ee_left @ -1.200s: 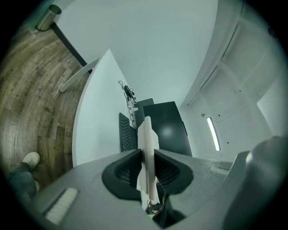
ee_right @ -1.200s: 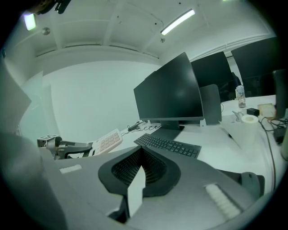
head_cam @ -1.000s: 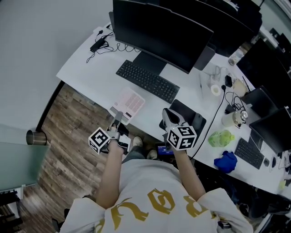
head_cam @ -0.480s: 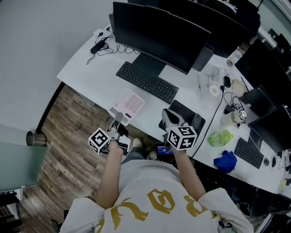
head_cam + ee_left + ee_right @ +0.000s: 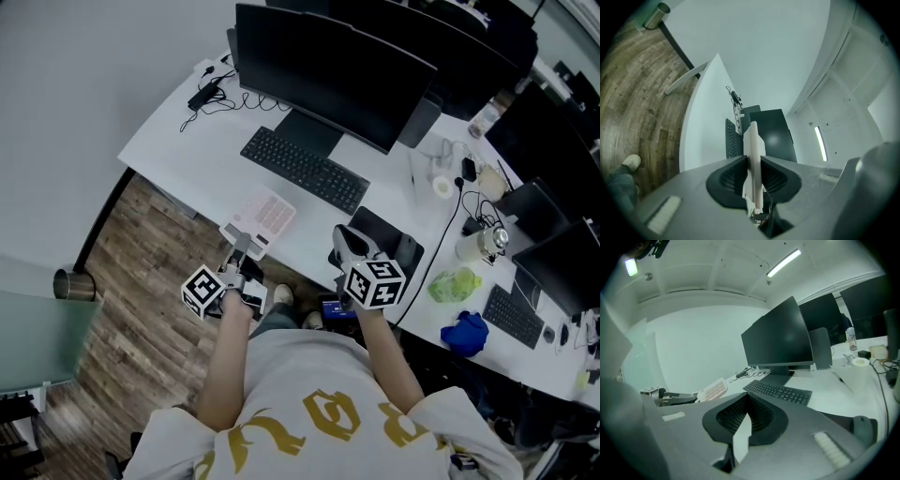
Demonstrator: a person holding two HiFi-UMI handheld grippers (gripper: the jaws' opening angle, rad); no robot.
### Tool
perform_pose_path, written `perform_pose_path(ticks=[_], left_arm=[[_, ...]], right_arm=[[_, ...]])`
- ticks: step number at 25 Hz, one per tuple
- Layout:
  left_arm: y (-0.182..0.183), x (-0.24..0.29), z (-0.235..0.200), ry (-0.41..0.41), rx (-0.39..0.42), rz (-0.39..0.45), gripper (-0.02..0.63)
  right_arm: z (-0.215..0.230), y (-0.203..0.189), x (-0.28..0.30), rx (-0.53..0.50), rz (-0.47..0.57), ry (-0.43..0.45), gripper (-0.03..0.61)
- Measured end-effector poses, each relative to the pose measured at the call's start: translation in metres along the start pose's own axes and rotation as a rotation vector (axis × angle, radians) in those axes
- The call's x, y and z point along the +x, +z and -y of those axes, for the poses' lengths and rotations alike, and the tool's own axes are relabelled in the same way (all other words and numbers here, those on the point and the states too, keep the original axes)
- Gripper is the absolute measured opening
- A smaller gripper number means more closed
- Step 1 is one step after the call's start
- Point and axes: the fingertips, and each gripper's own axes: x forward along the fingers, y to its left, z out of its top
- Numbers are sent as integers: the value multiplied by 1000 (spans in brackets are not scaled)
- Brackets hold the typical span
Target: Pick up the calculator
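The calculator (image 5: 260,218), white with pink keys, hangs over the front edge of the white desk (image 5: 178,150). My left gripper (image 5: 240,246) is shut on its near end. In the left gripper view the calculator (image 5: 752,140) stands edge-on between the two dark pads of the left gripper (image 5: 753,166). My right gripper (image 5: 351,246) hovers by the black mouse pad (image 5: 398,246), shut with nothing in it. From the right gripper view, the right gripper (image 5: 746,413) points at the keyboard, and the calculator (image 5: 712,390) shows off to the left.
A black keyboard (image 5: 304,169) and a big monitor (image 5: 333,70) stand behind the calculator. Cables and a power adapter (image 5: 202,92) lie at the back left. A green bundle (image 5: 455,284) and a blue cloth (image 5: 466,333) sit to the right. Wood floor (image 5: 122,281) lies below the desk edge.
The calculator has shifted slightly towards the desk's front edge with my left gripper shut on it. My right gripper has stayed put.
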Motion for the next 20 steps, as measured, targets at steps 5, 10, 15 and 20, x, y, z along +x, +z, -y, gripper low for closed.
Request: perform_pose_path(ticks=[5, 10, 15, 20], left_arm=[[2, -1, 0, -6, -11, 2, 67], [3, -3, -1, -9, -16, 4, 67], [4, -4, -4, -3, -22, 6, 67], [5, -6, -6, -3, -27, 6, 67]], right_arm=[[-2, 0, 1, -1, 0, 0, 23], [-3, -3, 3, -1, -8, 5, 23], [-6, -5, 4, -1, -12, 7, 23], [-9, -7, 4, -3, -13, 12, 23]])
